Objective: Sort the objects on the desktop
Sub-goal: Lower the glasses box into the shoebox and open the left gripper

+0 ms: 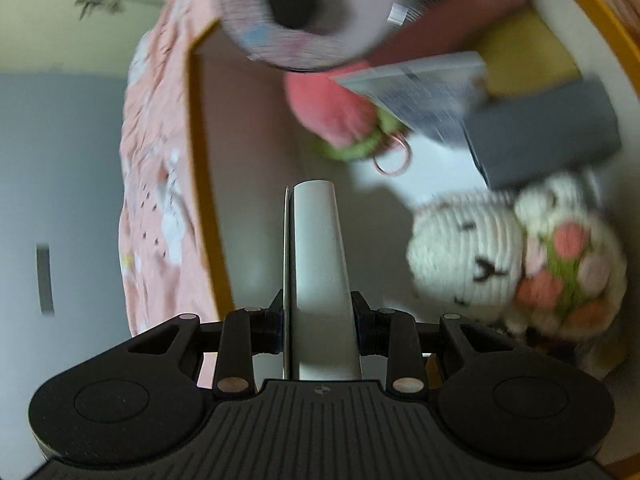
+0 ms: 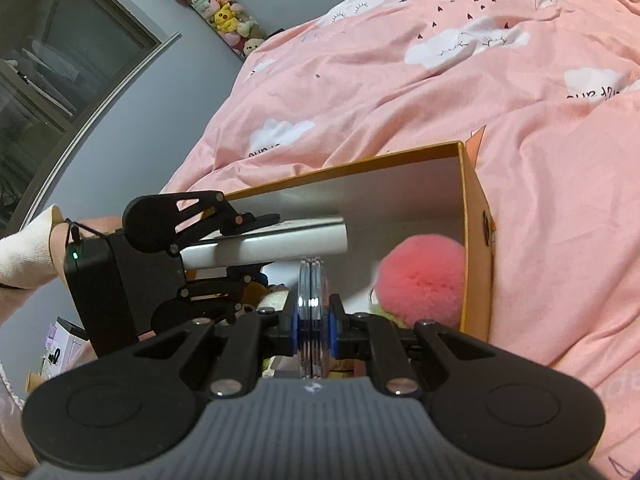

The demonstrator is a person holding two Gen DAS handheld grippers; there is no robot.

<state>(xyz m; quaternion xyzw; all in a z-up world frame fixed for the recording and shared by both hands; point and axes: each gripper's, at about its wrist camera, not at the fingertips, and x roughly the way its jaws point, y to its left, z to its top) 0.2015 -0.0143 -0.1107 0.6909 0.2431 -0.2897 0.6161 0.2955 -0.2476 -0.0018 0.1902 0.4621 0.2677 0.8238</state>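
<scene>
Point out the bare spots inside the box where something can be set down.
Bare floor lies along the box's left wall, running ahead of the left gripper to the pink strawberry keychain. The right side is crowded: crochet bunny, grey case, booklet.

Right gripper point(image 2: 314, 280) closed above orange box point(image 2: 476, 208) on pink bedding point(image 2: 400, 92)

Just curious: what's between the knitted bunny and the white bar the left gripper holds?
In the left wrist view, only bare box floor separates the knitted bunny from the white bar.
</scene>
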